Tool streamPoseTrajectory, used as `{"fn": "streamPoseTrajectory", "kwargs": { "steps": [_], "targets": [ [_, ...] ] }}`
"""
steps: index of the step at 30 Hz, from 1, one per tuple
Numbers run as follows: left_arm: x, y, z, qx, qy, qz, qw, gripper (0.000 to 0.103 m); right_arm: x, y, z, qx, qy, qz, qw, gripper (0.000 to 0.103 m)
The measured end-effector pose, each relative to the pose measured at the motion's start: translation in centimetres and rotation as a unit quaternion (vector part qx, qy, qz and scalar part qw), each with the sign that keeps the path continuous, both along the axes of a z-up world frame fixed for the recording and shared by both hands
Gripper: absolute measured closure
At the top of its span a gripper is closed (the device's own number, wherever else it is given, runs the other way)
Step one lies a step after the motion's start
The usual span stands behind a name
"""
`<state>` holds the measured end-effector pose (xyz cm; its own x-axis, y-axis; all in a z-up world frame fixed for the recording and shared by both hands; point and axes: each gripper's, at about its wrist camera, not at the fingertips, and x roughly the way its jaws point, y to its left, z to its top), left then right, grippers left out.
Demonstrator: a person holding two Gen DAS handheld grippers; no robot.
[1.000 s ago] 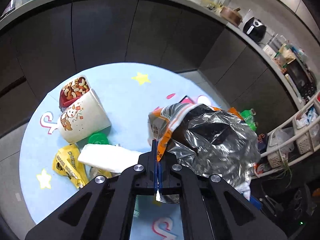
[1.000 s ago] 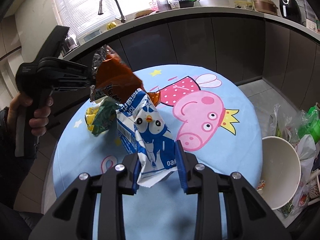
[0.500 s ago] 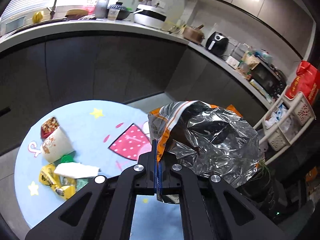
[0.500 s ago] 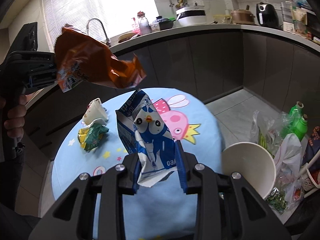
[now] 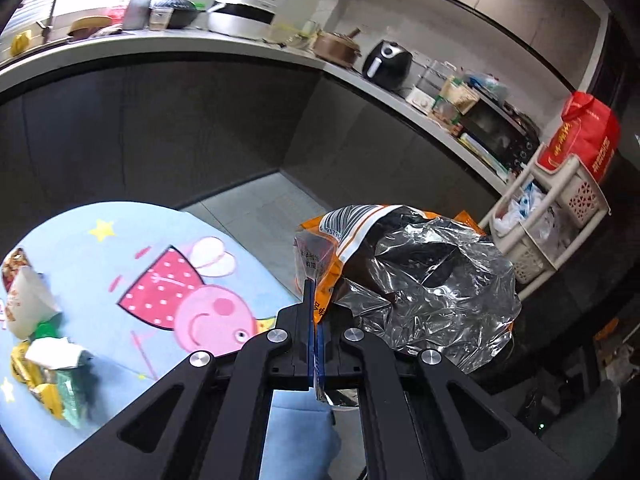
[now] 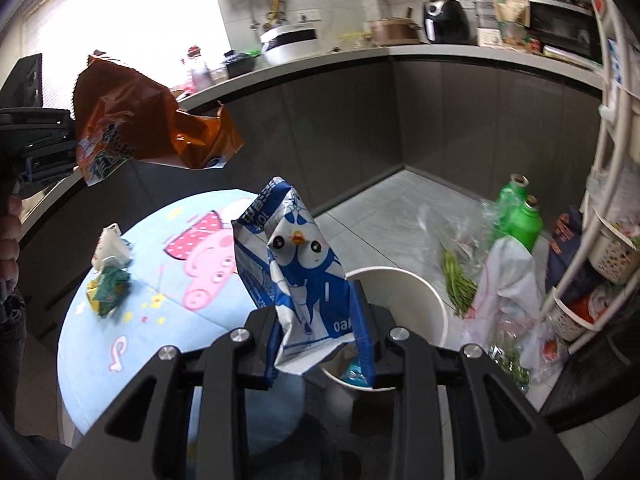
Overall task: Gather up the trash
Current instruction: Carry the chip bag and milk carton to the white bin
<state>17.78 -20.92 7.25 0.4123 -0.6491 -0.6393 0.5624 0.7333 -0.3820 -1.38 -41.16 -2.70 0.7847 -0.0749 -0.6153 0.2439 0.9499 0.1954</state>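
My left gripper is shut on the edge of an orange snack bag whose foil inside faces the camera; it hangs in the air past the table's right edge. The same orange bag shows in the right wrist view at upper left, held by the left gripper. My right gripper is shut on a blue and white packet with a cartoon bird, held above the white bin on the floor. More trash lies on the round blue table at left.
A white paper cup lies on its side among wrappers on the table. Beside the bin stand green bottles, plastic bags and green vegetables. A white rack with baskets rises at right. Dark cabinets and a worktop run behind.
Both grippers have swung right and upward, away from the table, carrying their bags. The white bin has come under the right gripper; the table has slid left in both views.
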Motion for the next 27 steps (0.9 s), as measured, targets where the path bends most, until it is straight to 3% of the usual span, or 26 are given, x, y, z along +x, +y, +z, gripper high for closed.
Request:
{"fn": "streamPoseTrajectory", "kwargs": {
  "steps": [11, 23, 24, 25, 27],
  "targets": [
    [0.4, -8.8, -5.7, 0.074, 0.021, -0.047, 0.9959, 0.103, -1.9, -4.8, -4.5, 0.010, 0.046, -0.061, 0.997, 0.072],
    [0.7, -15.8, -13.2, 0.177, 0.020, -0.078, 0.9809, 0.101, -1.6, -6.8, -8.3, 0.041, 0.079, -0.078, 0.993, 0.072],
    [0.8, -16.0, -13.5, 0.182, 0.016, -0.077, 0.9802, 0.100, -1.5, -6.9, -8.6, 0.043, 0.082, -0.077, 0.993, 0.072],
    [0.7, -16.2, -13.7, 0.185, 0.014, -0.077, 0.9795, 0.091, -1.5, -7.0, -8.8, 0.044, 0.083, -0.078, 0.993, 0.072],
    [0.7, -16.6, -13.8, 0.184, 0.012, -0.074, 0.9800, 0.063, -1.3, -7.1, -9.2, 0.047, 0.087, -0.078, 0.992, 0.071]
  ]
}}
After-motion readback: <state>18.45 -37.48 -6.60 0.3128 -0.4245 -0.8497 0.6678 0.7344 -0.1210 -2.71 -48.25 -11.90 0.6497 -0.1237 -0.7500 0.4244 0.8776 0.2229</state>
